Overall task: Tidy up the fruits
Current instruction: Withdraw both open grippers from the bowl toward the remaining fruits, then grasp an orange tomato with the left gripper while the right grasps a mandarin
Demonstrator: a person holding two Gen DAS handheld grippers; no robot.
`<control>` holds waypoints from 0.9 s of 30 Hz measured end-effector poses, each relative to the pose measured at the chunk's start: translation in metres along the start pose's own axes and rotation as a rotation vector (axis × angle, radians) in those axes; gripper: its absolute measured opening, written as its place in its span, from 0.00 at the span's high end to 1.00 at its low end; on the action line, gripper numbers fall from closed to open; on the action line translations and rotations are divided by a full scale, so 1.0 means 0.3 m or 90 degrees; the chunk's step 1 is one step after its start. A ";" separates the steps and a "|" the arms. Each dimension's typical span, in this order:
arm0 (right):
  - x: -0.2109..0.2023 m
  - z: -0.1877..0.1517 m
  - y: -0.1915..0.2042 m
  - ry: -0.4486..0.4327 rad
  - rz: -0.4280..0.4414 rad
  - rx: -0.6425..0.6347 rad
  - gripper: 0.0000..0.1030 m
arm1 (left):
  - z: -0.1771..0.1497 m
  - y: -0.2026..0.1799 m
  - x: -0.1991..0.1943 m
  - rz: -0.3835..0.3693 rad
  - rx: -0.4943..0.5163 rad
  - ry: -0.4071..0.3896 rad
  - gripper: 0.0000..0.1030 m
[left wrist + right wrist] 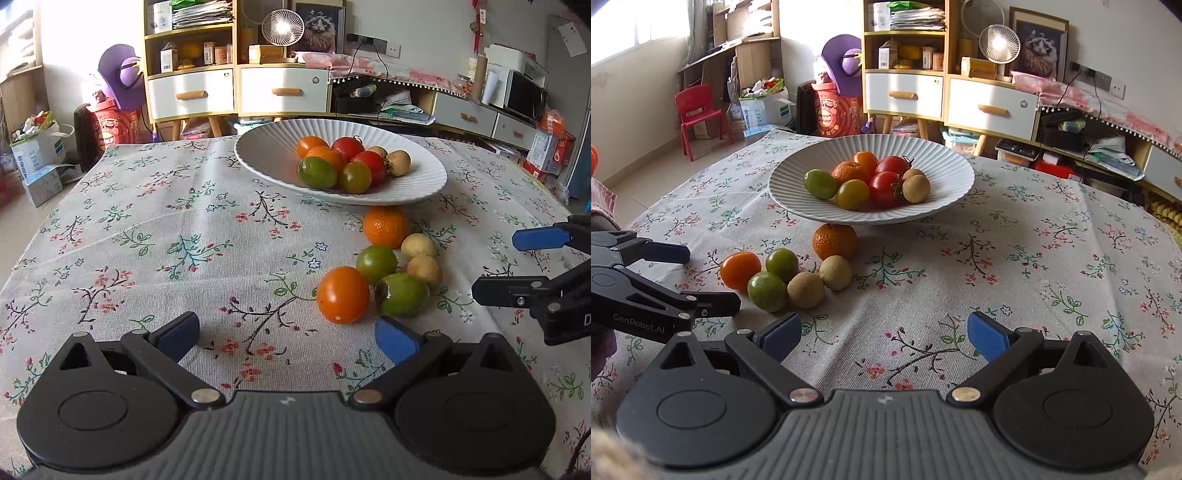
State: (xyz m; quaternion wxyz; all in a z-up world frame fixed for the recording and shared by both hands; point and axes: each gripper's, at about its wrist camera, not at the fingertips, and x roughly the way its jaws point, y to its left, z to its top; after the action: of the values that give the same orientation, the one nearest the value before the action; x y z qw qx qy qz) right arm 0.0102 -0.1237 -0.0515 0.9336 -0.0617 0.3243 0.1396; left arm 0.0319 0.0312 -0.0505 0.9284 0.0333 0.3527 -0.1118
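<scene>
Left to right: the left claw (286, 334) is spread and empty, with the orange tomato (342, 294) just ahead to its right, nearest of the loose fruit. Beside it lie a green fruit (402, 294), green tomato (376, 263), two longans (424, 271) and a mandarin (385, 226), near the ribbed white plate (273, 155). The right claw (884, 334), also spread and empty, sits further right, so the left looks nearer. Floral cloth covers the worktop (147, 229); shelves stand behind.
</scene>
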 end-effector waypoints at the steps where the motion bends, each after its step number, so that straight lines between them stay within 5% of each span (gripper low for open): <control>1: 0.006 0.001 -0.002 -0.001 -0.003 -0.001 0.07 | -0.001 -0.002 0.000 -0.002 0.000 -0.005 0.10; 6: 0.044 0.008 -0.022 0.003 -0.008 0.013 0.12 | 0.003 -0.004 -0.003 -0.027 0.000 -0.028 0.22; 16: 0.060 0.056 -0.035 -0.002 0.072 0.061 0.34 | 0.044 0.017 0.006 -0.087 -0.036 -0.019 0.73; 20: 0.071 0.065 -0.032 0.004 0.090 0.073 0.46 | 0.058 0.030 0.012 -0.098 -0.054 0.000 0.74; 27: 0.099 0.096 -0.014 0.004 0.106 0.077 0.51 | 0.066 0.040 0.001 -0.112 -0.078 0.024 0.74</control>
State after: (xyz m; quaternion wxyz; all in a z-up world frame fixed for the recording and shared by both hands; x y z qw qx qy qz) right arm 0.0508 -0.1153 -0.0475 0.9196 0.0214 0.3394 0.1969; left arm 0.0478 0.0402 -0.0360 0.9084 -0.0523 0.3780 -0.1709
